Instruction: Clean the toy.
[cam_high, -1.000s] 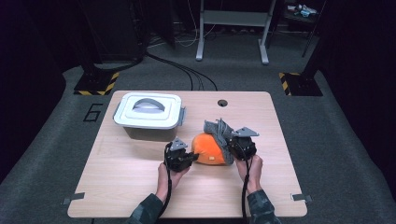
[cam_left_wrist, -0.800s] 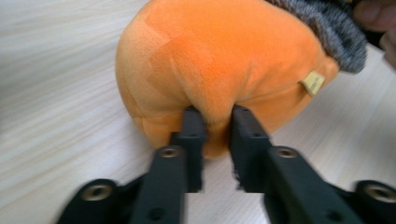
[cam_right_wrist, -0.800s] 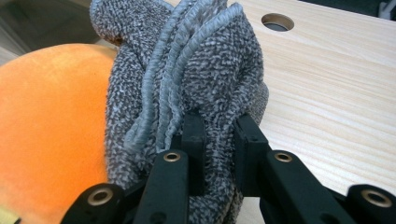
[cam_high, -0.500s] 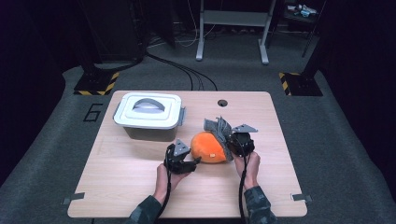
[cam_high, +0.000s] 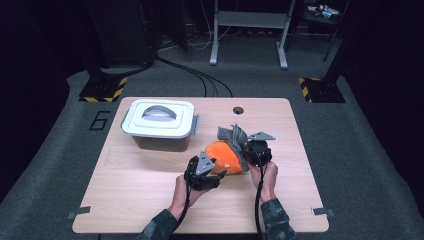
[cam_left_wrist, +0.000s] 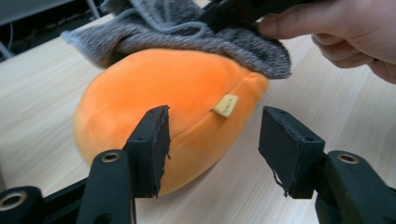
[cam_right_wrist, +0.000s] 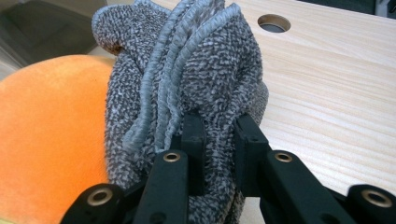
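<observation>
I see a pale wooden table (cam_high: 150, 200) from above, with my two forearms coming in from the near edge. Near its far left corner stands a storage box (cam_high: 159, 125) with a white clip-on lid and a grey handle; the lid is on, so I cannot tell what is inside.

At the middle of the table lies an orange plush toy (cam_high: 222, 155), rounded like a fruit, with a small yellow tag (cam_left_wrist: 226, 105) on its seam. A grey knitted cloth (cam_high: 234, 137) is draped over its far end.

My left gripper (cam_left_wrist: 212, 149) sits just in front of the toy. Its jaws have just been opening and now stand about half apart, one pad overlapping the toy's near side in the left gripper view, the other clear of it. They grip nothing.

My right gripper (cam_right_wrist: 218, 154) is clamped tight on a bunched fold of the grey cloth, holding it at the toy's right end. The toy rests on the table between the two grippers.
</observation>
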